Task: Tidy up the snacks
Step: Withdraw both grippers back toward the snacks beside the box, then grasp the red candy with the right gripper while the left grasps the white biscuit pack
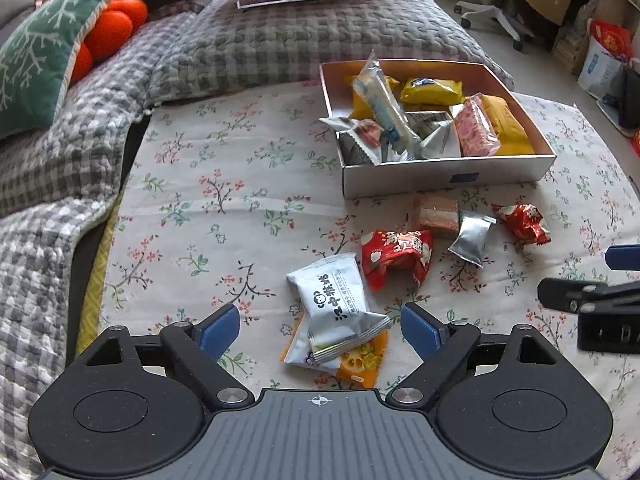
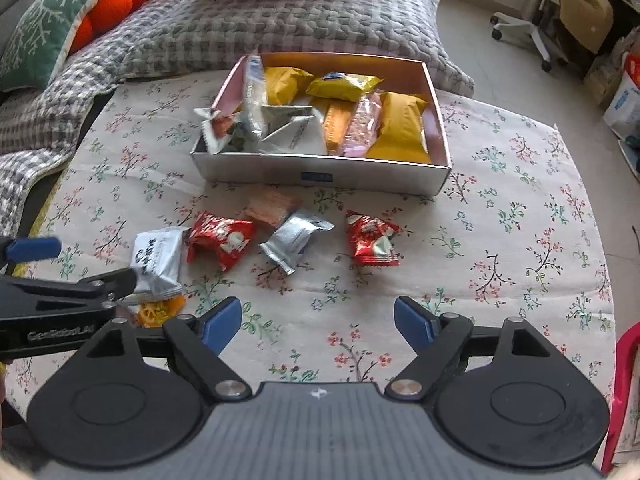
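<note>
Crinkled foil packets [image 2: 296, 242] strew the floral cloth [image 2: 500, 248] — both grippers' [image 1: 320, 326] [image 2: 318, 320] fingers spread wide, empty.

We noted the box [image 2: 320, 176] behind five loose packets [image 2: 294, 240] on the tablecloth [image 2: 500, 260]; several snacks [image 2: 400, 132] lay inside it. Leftmost packet [image 1: 336, 300] rested on another, apparently flat, packet [image 1: 360, 364]. Cushions [image 2: 280, 20] lay behind.

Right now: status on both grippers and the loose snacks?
Left gripper open over the white packet. Right gripper open, empty. Six packets loose in front of the box. Path clear.
</note>
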Tool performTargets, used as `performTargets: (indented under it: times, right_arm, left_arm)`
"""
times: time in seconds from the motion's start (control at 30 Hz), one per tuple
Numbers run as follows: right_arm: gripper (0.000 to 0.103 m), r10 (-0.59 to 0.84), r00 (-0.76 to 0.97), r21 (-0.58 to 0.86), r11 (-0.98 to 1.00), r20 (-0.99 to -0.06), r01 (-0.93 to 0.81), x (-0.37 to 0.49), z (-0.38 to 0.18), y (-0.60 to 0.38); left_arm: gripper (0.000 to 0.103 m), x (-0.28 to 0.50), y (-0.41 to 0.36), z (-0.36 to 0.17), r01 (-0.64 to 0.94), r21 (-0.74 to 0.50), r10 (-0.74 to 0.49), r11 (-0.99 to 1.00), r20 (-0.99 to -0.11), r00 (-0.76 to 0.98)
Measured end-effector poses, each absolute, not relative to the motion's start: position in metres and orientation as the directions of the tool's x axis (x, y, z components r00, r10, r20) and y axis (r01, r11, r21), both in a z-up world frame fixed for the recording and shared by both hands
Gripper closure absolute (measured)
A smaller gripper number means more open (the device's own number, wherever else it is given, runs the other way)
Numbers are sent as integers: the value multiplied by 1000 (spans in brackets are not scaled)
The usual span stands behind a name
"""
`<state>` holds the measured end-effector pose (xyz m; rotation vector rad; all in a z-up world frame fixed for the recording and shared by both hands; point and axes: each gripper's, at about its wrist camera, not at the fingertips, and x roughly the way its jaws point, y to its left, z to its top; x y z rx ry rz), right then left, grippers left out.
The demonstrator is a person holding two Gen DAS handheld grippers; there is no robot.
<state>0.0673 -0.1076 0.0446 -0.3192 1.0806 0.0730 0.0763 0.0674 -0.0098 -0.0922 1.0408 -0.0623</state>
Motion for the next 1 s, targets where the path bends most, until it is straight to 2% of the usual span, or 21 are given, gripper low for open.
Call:
performTargets:
  times: [0.33, 0.53, 1.0]
  right_arm:
    - [21, -77, 464, -138, 986, -883, -99, 87, 51, -138]
    - [21, -67, 465, -104, 993, -883, -54, 93, 50, -146]
    - [23, -91, 464, -115, 993, -881, -24, 106, 43, -153]
  left_arm:
    - [13, 86, 70, -20, -13, -124, -101, 992, -862, 497]
    - [13, 92, 65, -32, -6, -169, -147, 986, -875, 462]
    - [16, 115, 45, -65, 45, -98, -108, 994, -902, 419]
